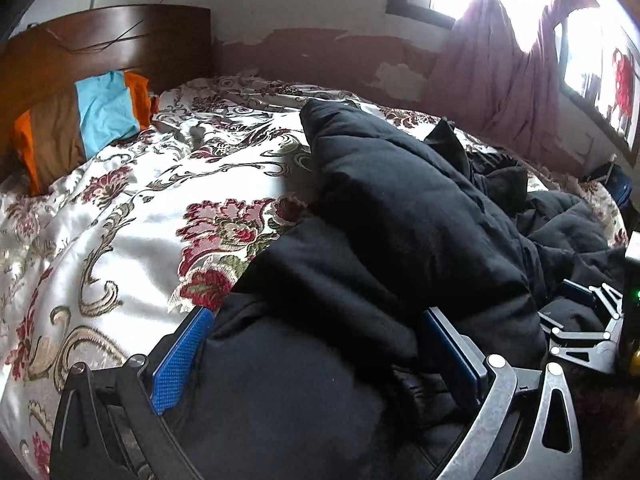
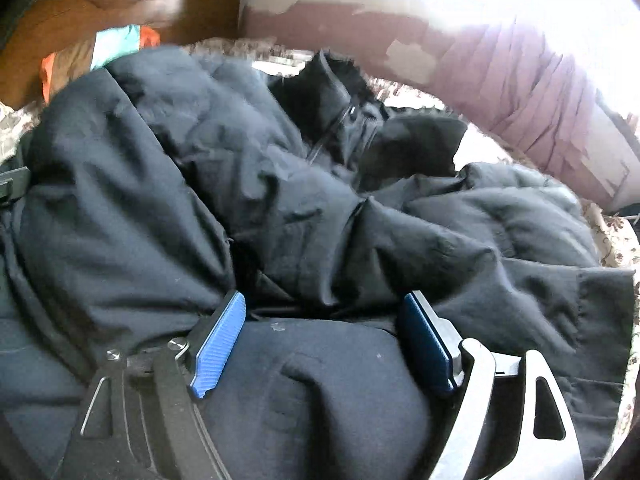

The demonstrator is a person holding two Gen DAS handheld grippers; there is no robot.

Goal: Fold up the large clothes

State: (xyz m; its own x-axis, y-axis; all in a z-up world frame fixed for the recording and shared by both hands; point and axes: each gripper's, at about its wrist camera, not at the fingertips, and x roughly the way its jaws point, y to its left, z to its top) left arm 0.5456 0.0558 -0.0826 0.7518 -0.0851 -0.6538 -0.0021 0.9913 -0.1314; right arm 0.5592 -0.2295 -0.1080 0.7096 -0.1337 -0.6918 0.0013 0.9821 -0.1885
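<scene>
Left wrist view — black coat (image 1: pixel 400 208) heaped on the bed's floral bedspread (image 1: pixel 132 216).

I see my left gripper (image 1: pixel 316 354) with its blue pads spread wide, a thick fold of coat bulging between them — whether they press it I cannot tell. My right gripper (image 2: pixel 324 340) stands open over the coat too, fabric between its pads. Beyond the coat, an orange-and-blue pillow (image 1: pixel 80 120) leans on the wooden headboard (image 1: pixel 120 36).

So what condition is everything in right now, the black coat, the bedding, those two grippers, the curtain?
Black coat: crumpled, not yet folded flat.
Floral bedspread: spread over the bed, wrinkled.
Left gripper: open, coat fabric bulging between its pads.
Right gripper: open, coat fabric between its pads.
Curtain: bunched aside.
</scene>
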